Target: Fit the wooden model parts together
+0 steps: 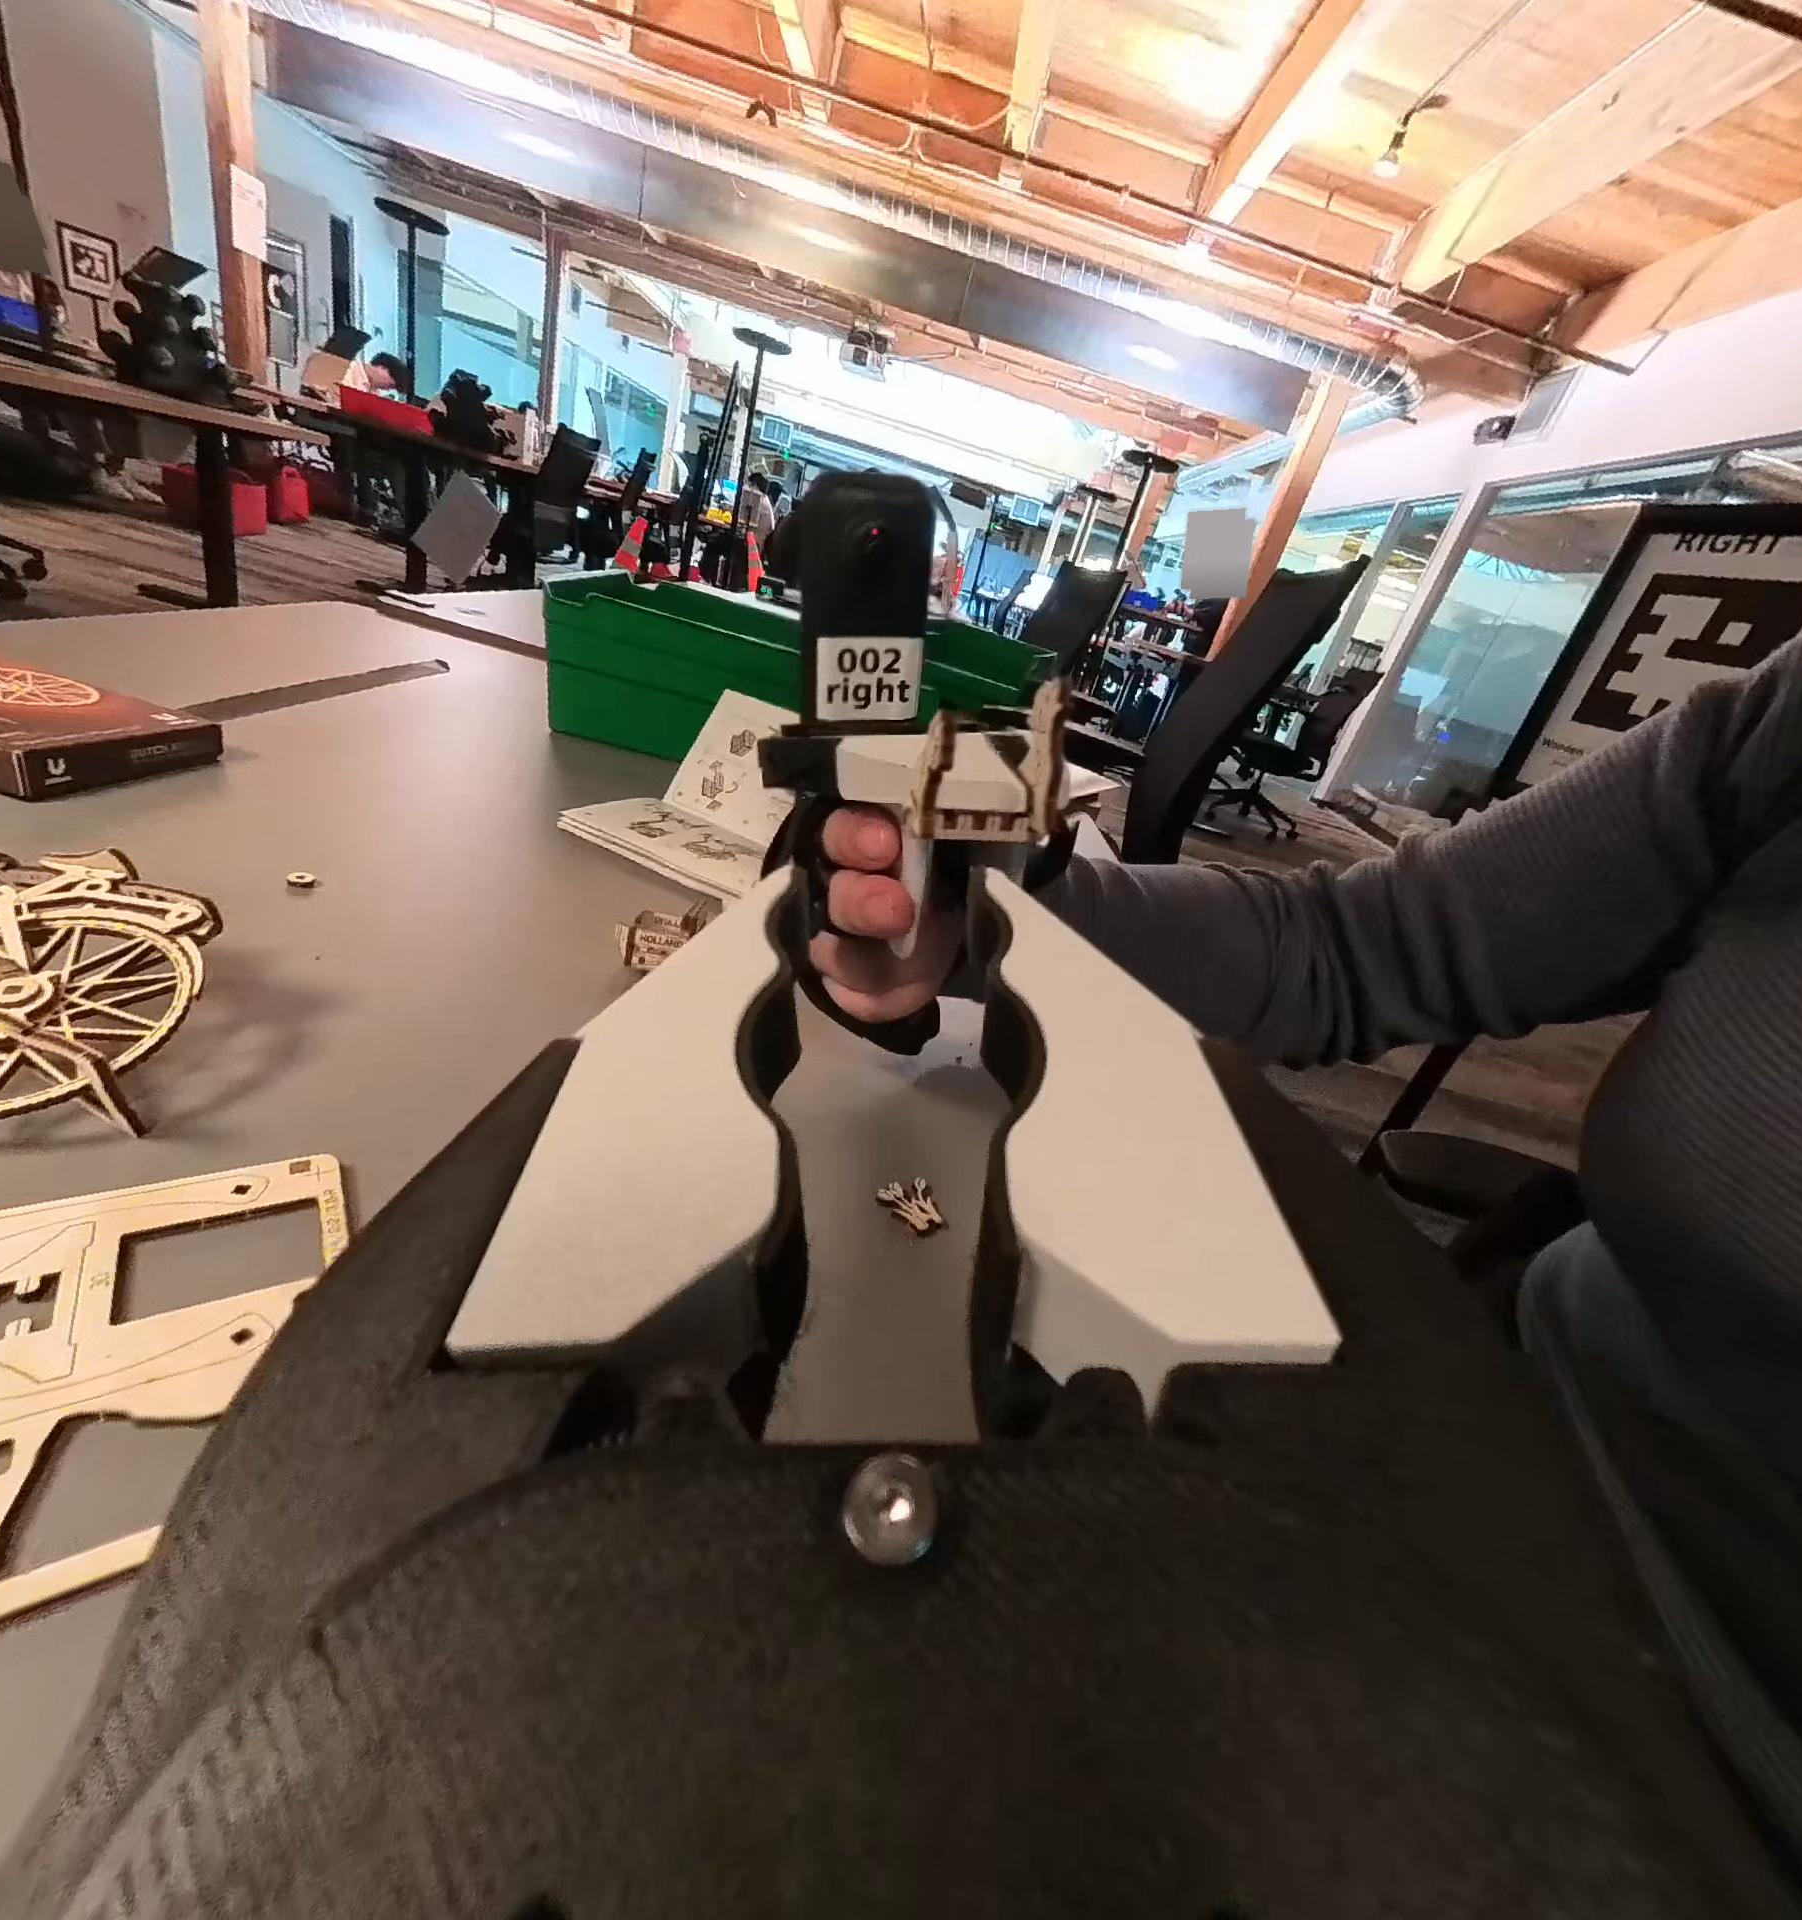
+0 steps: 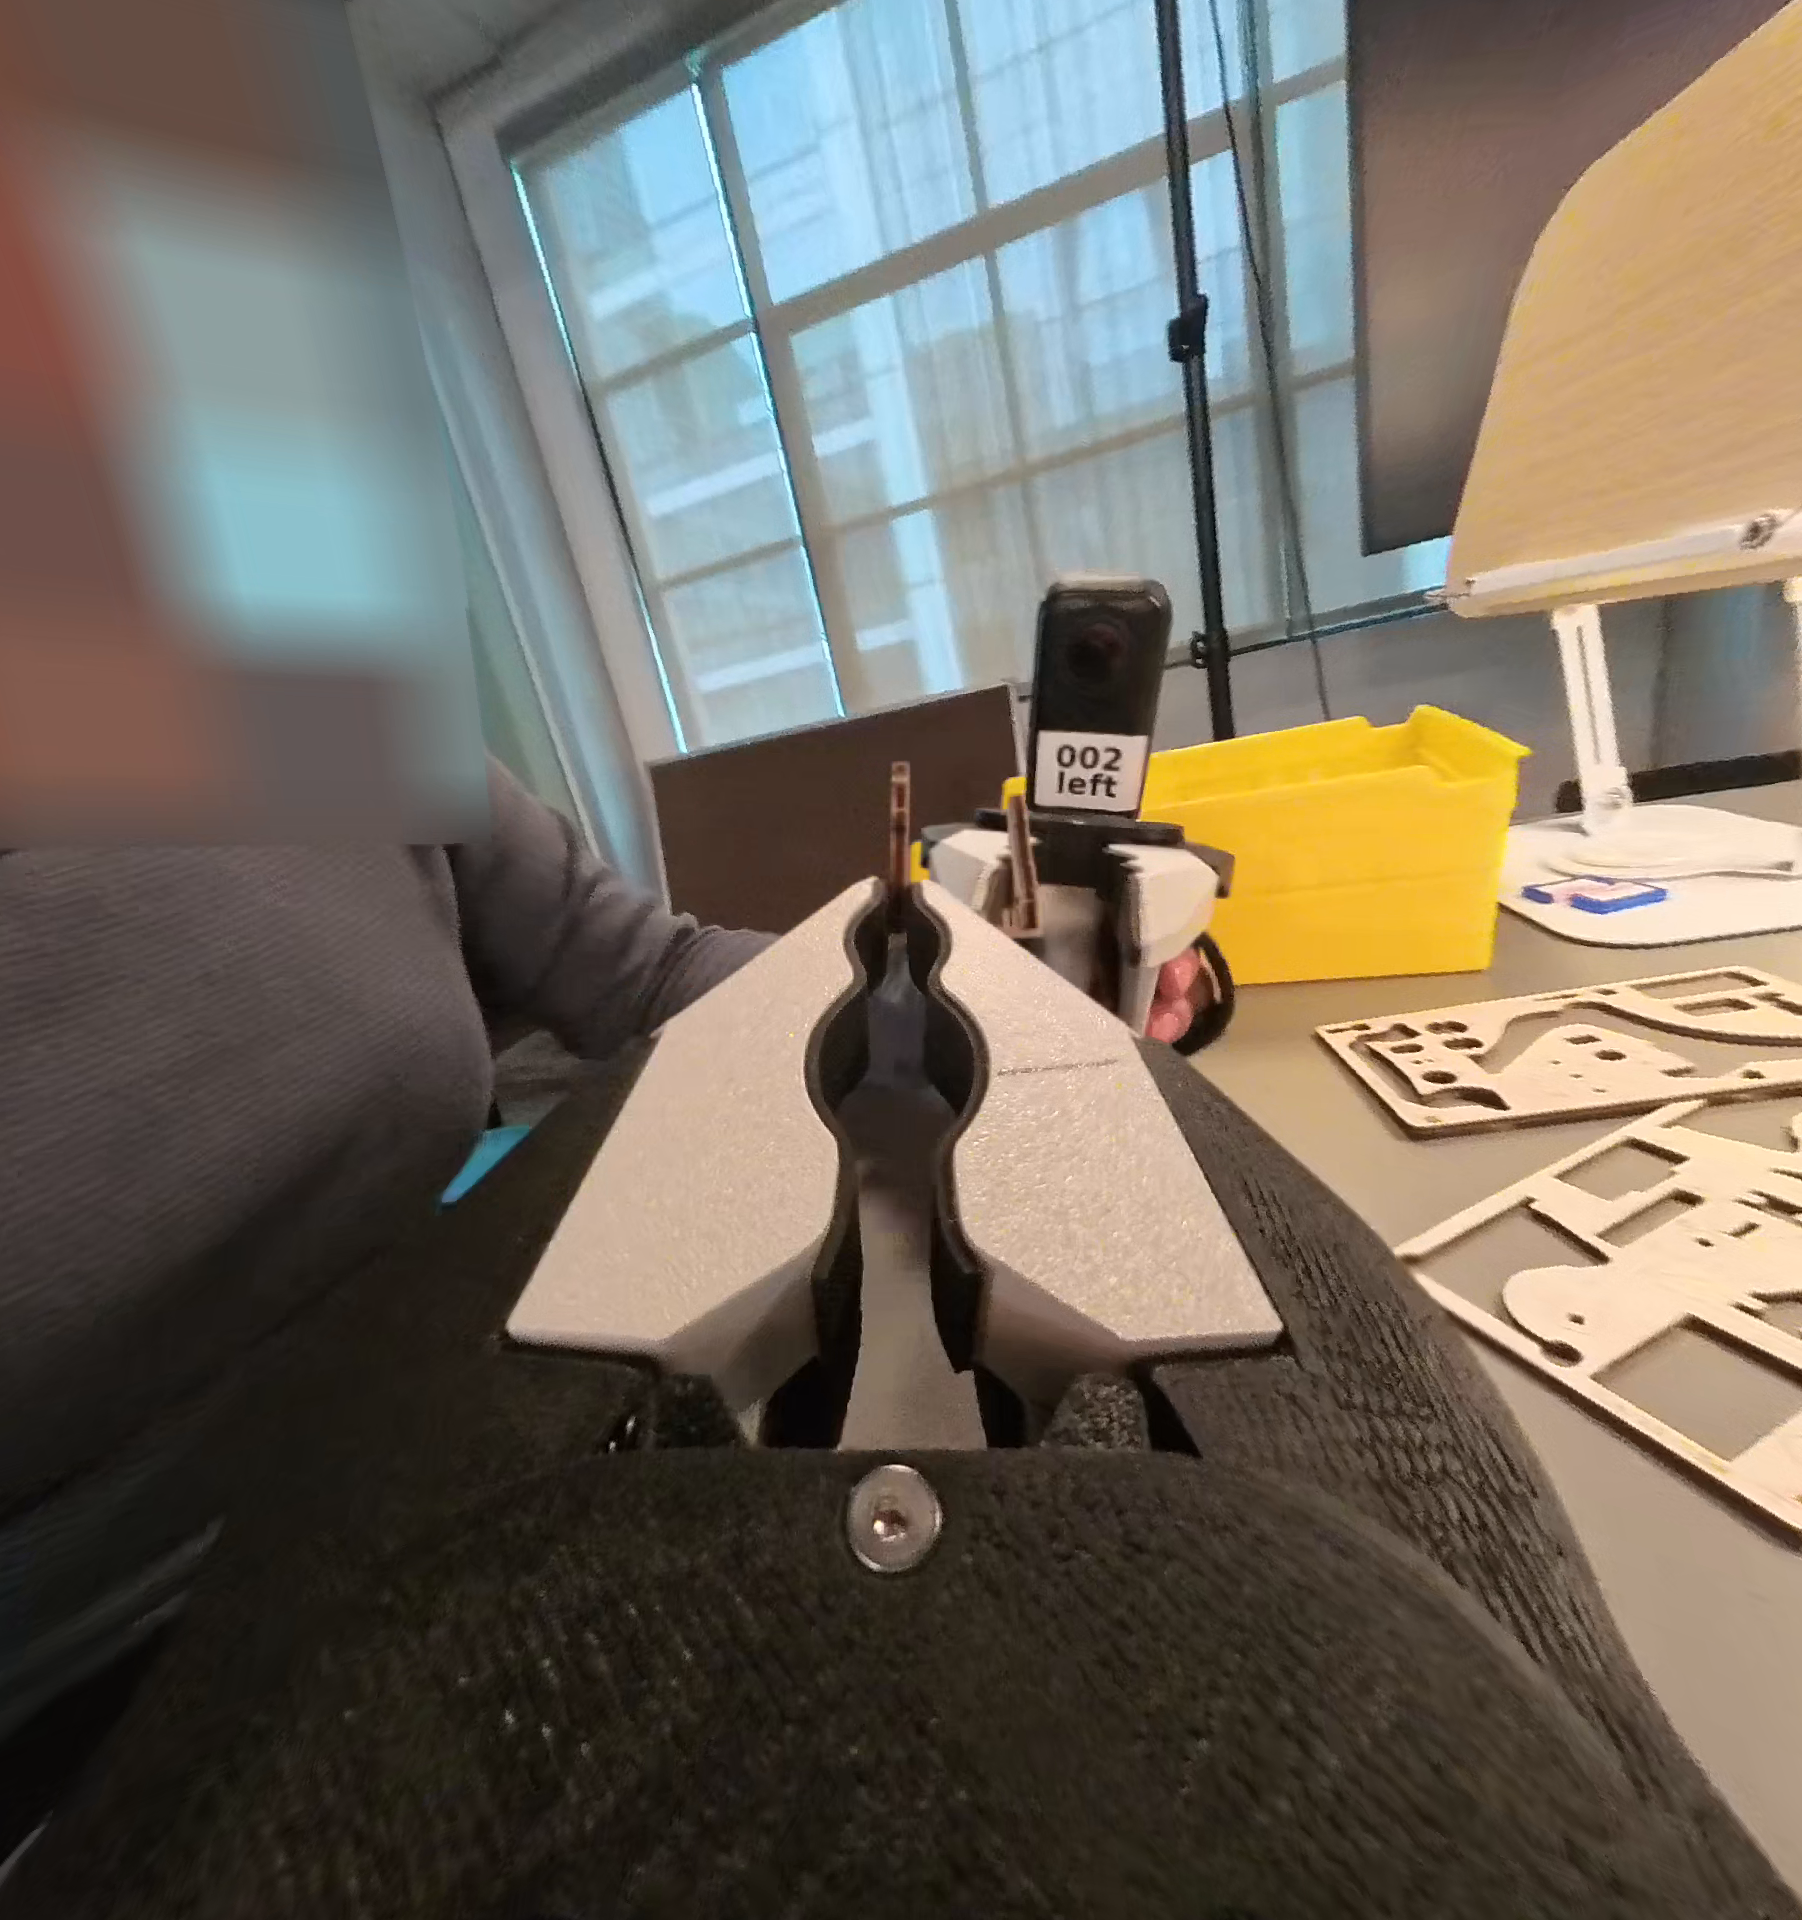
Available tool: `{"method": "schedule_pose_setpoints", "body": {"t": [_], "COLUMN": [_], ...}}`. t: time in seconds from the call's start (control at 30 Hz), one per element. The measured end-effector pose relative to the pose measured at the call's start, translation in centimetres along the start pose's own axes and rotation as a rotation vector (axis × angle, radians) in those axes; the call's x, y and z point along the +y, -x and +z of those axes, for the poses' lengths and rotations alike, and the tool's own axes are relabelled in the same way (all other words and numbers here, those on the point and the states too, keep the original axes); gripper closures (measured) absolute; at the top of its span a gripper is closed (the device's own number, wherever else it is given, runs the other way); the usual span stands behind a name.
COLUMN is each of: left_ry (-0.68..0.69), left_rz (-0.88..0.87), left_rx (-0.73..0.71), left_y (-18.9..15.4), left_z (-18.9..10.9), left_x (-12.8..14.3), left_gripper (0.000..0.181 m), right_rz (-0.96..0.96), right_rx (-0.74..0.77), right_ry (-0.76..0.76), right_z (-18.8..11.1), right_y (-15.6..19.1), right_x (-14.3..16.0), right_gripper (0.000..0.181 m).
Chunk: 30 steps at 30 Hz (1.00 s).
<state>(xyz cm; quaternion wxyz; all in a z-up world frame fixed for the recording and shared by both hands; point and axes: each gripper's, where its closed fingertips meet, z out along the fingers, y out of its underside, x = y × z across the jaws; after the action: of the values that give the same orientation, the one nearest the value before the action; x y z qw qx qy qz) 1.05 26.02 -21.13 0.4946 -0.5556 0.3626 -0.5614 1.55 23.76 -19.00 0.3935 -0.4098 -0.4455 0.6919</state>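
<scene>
Here the right gripper (image 2: 902, 914) is closed on a small wooden part (image 2: 899, 831), a thin flat piece that stands upright out of the fingertips. In the left wrist view this same part (image 1: 990, 774) looks like a little frame with two side plates and a cross bar, held up in the air above the grey table (image 1: 409, 831).

The left gripper (image 1: 886, 904) stands open, with a wide gap between its fingers and nothing in them. On the table below this gap lies a tiny wooden piece (image 1: 909, 1205). In the right wrist view a thin wooden strip (image 2: 1022, 868) appears in front of the left gripper, but I cannot tell if it belongs to the held part.

To the left on the table lie the wheel model (image 1: 45, 987) and a cut-out sheet (image 1: 128, 1340); two more sheets (image 2: 1645, 1132) lie on the other side.

I judge that the step is between two joints: one part is in hand and the second is not yet taken. The next move probably asks the left gripper to pick the matching piece, maybe the tiny one. It is flat on the table, so the fingers must come low and close with care, then bring tab and slot in line.
</scene>
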Motion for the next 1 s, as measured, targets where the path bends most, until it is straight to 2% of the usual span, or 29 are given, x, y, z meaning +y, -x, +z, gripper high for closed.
{"method": "schedule_pose_setpoints", "body": {"t": [0.3, 0.5, 0.73, 1.0], "left_ry": [-0.032, 0.004, 0.047, -0.014], "left_rz": [0.013, 0.057, 0.083, 0.1], "left_rx": [0.006, 0.006, -0.011, -0.038], "left_y": [-0.1, -0.2, 0.1, 0.3], "left_z": [0.0, 0.2, 0.3, 0.1], "left_x": [-0.2, 0.4, 1.1, 0.1], "left_gripper": [0.16, 0.18, 0.18, 0.181], "right_rz": [-0.051, -0.078, -0.084, -0.153], "right_rx": [0.019, 0.032, 0.05, 0.117], "right_ry": [0.093, 0.116, 0.132, 0.121], "right_z": [0.8, 0.9, 0.7, 1.4], "right_y": [0.1, 0.0, -0.3, -0.8], "right_x": [1.6, 1.8, 2.0, 1.7], "right_gripper": [0.18, 0.181, 0.18, 0.181]}}
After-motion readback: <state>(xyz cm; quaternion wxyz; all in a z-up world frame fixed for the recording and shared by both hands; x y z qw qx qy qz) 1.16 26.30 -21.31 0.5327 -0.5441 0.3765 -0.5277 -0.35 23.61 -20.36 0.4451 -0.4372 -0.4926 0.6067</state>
